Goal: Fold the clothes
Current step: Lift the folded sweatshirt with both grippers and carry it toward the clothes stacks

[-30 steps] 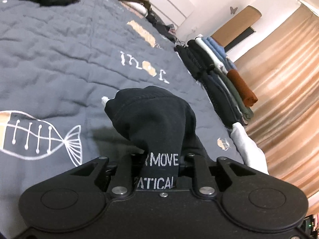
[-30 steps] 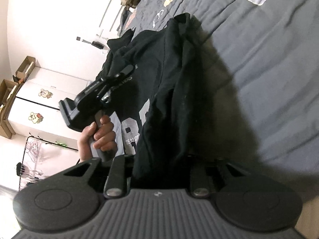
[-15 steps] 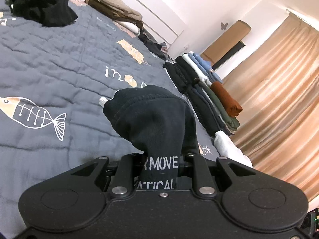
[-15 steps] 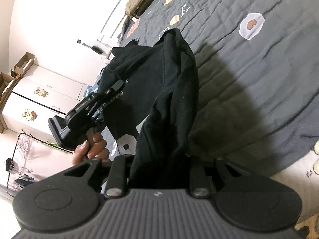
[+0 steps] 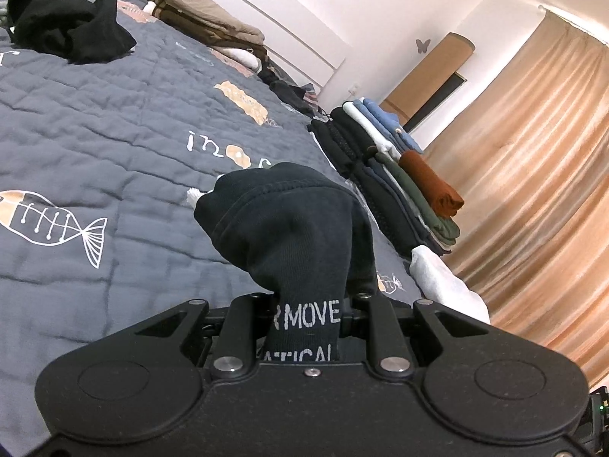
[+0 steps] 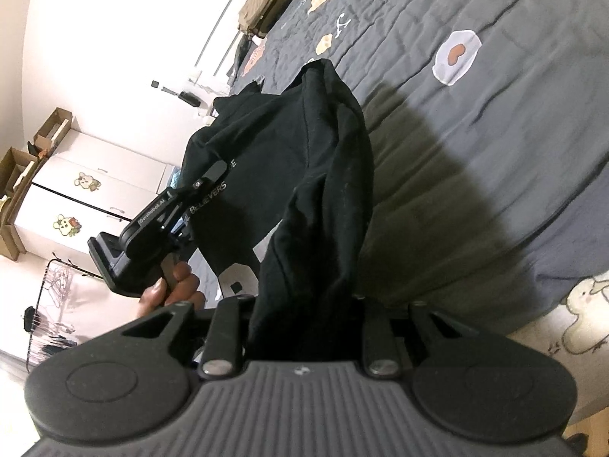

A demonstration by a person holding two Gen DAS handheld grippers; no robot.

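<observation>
Fingers of both grippers, left gripper [image 5: 310, 318] and right gripper [image 6: 300, 327], pinch the black shirt [image 6: 304, 175] by separate edges, hanging it above the bed [image 6: 495, 122], likely to spread it flat for folding.
</observation>
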